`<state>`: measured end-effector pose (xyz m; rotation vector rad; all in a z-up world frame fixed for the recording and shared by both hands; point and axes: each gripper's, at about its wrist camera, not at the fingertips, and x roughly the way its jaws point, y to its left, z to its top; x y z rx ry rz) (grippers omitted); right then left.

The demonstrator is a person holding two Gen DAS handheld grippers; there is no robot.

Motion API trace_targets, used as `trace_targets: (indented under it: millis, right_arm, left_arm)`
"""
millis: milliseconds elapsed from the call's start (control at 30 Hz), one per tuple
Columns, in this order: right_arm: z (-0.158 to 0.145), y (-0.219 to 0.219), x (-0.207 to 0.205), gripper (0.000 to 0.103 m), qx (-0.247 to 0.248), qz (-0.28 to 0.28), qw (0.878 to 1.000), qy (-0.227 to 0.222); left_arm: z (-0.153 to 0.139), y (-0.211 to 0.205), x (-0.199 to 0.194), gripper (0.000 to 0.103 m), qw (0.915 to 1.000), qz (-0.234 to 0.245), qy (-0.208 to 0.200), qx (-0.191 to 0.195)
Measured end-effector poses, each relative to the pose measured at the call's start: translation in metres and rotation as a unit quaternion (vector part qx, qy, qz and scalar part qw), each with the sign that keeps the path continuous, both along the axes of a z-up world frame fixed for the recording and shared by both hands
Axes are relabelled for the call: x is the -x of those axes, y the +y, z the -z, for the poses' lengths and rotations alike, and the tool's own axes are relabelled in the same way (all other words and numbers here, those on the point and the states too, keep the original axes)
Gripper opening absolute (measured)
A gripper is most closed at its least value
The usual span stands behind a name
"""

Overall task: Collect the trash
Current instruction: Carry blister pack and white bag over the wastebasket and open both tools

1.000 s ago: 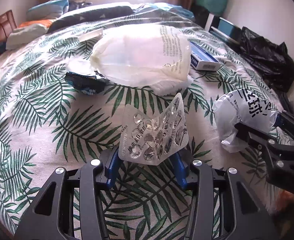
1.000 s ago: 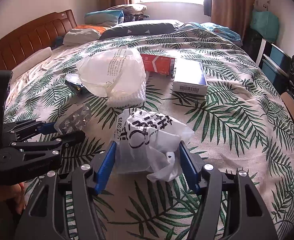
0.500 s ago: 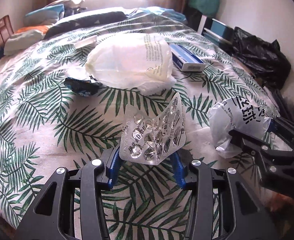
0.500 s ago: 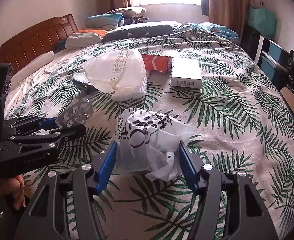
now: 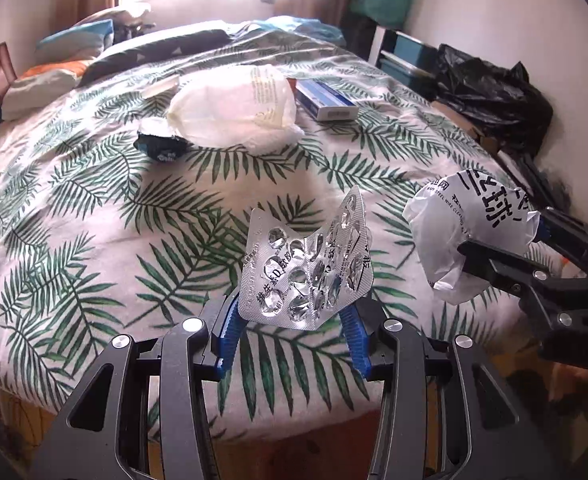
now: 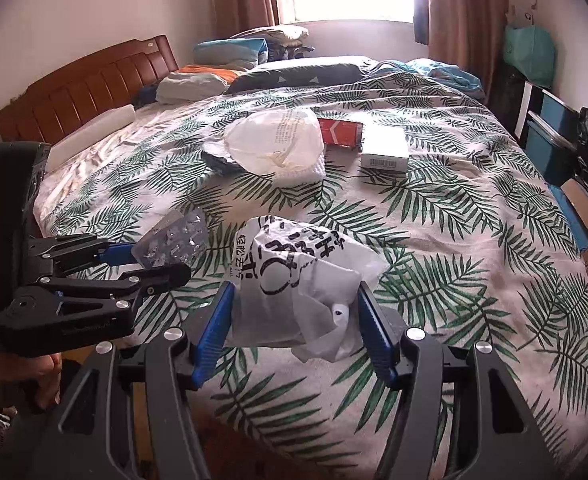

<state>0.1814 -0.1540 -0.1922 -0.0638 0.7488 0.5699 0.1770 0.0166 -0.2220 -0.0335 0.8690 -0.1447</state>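
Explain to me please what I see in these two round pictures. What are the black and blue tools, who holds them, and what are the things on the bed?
No robot is here: a person holds one hand tool with two fingers in each hand. Each tool carries a wide-angle camera looking along its fingers, so each picture comes from one tool.

In the left tool's picture, the left gripper pinches an empty silver pill blister pack. In the right tool's picture, the right gripper squeezes a crumpled white plastic bag with black print. Each tool also shows at the edge of the other's picture.

On the leaf-patterned bedspread lie a bigger white bag, a dark wrapper, a red box and a white and blue box.
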Motion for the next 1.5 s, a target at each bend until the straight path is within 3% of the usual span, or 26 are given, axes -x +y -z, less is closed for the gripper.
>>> trace_targets:
  millis: [433,700,900,1167,1300,1500]
  right_arm:
    - [0.007,-0.012,0.085,0.06,0.0,-0.024,0.999,0.025]
    - [0.043,-0.017,0.123,0.06,0.015,-0.035,0.997,0.067]
    - [0.088,-0.015,0.134,0.06,0.047,-0.046,0.991,0.116]
    - [0.142,-0.011,0.136,0.06,0.074,-0.056,0.979,0.184]
    - [0.161,-0.007,0.132,0.06,0.084,-0.062,0.971,0.215]
    - [0.18,0.006,0.129,0.06,0.099,-0.077,0.962,0.241]
  left_arm:
    - [0.003,-0.019,0.092,0.045,0.9991,0.037,0.022,-0.001]
    - [0.042,-0.035,0.133,0.045,0.9943,0.059,0.088,-0.004]
    - [0.097,-0.049,0.145,0.046,0.9818,0.081,0.17,-0.023]
    - [0.172,-0.051,0.139,0.047,0.9532,0.085,0.288,-0.036]
    - [0.197,-0.048,0.137,0.047,0.943,0.081,0.321,-0.03]
    - [0.213,-0.046,0.132,0.054,0.9349,0.082,0.344,-0.029]
